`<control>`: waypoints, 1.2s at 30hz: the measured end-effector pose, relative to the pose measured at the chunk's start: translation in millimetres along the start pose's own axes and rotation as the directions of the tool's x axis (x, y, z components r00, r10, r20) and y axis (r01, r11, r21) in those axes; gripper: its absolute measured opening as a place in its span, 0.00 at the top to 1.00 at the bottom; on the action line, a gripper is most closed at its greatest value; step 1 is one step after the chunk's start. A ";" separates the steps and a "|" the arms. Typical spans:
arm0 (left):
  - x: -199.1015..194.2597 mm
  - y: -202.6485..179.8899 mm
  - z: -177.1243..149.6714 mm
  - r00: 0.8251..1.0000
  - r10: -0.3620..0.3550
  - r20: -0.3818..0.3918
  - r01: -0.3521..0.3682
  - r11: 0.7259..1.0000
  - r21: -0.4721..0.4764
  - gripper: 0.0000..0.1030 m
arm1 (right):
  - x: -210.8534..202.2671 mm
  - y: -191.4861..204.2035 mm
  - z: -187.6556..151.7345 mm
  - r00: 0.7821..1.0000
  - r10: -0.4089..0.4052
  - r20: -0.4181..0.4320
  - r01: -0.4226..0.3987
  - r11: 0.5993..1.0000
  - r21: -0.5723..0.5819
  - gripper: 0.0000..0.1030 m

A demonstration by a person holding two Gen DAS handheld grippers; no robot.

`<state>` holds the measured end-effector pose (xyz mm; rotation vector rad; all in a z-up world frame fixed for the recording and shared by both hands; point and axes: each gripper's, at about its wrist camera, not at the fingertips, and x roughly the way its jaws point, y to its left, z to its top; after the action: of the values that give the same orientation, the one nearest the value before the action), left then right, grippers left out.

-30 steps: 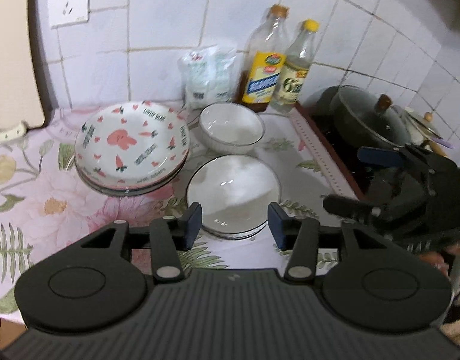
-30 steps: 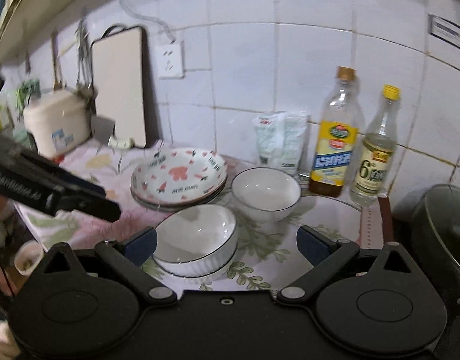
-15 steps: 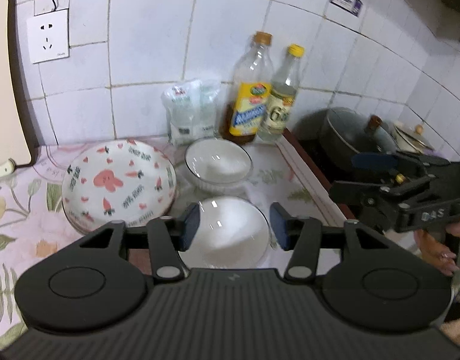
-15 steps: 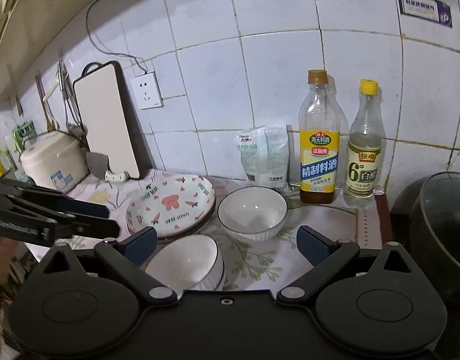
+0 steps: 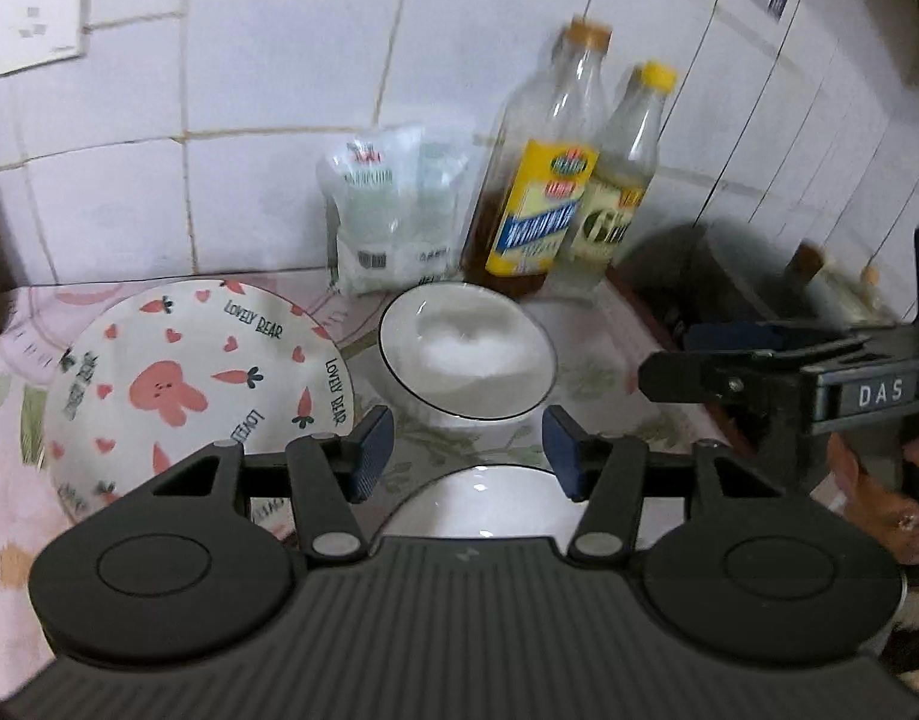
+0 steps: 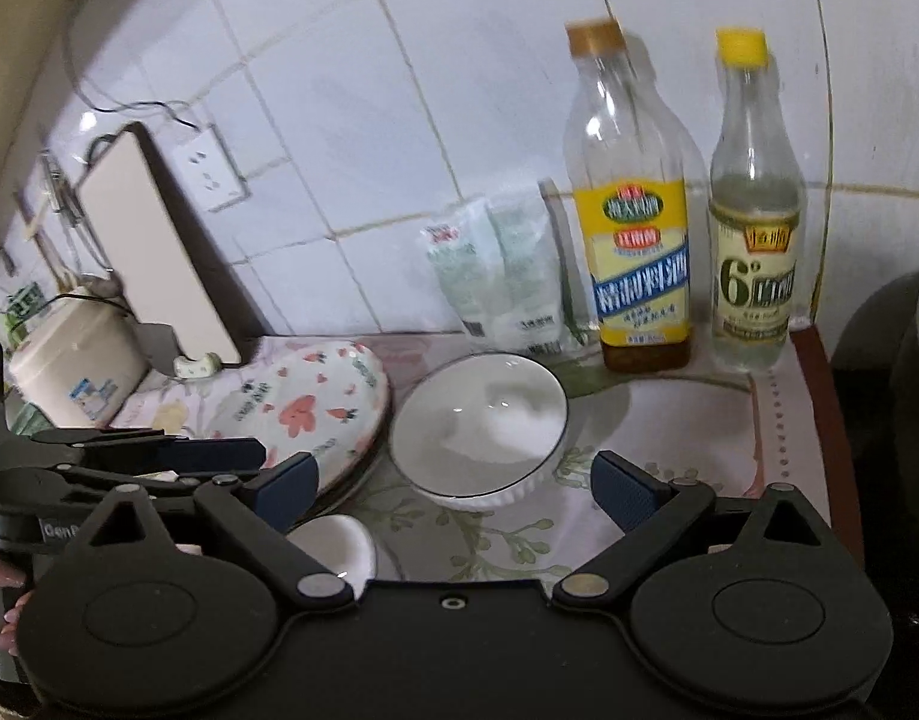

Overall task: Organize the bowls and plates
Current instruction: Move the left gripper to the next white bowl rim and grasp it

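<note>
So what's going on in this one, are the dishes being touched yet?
Not yet. A person holds a gripper in each hand over a kitchen counter, and both the left gripper and the right gripper are open with nothing between their fingers. Two white bowls sit on the flowered cloth: the far bowl ahead of both grippers, and the near bowl just below the left one. A stack of carrot-and-bear plates lies to their left. Nothing is stacked or gripped so far.

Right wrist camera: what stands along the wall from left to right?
Rice cooker → cutting board → wall socket → white bag → bottle with the brown cap → bottle with the yellow cap.
</note>
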<state>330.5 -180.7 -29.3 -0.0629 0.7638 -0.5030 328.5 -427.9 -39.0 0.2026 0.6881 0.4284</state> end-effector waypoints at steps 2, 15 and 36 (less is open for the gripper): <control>17.9 0.9 6.1 0.999 -0.006 -0.036 0.006 1.000 0.006 0.49 | 13.4 -5.8 1.7 1.000 -0.004 -0.016 0.005 1.000 0.016 0.06; 84.6 7.9 21.2 0.990 0.056 -0.127 -0.059 0.998 -0.020 0.58 | 75.5 -40.6 13.5 0.997 -0.021 -0.073 0.032 0.988 0.151 0.28; 104.0 22.4 16.2 0.984 0.094 -0.153 -0.112 0.987 -0.114 0.76 | 101.9 -50.1 4.3 0.993 -0.053 -0.106 0.076 0.970 0.230 0.82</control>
<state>414.2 -210.6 -90.0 -0.1005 0.9375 -0.3644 417.4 -427.5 -109.8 0.3822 0.8410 0.2958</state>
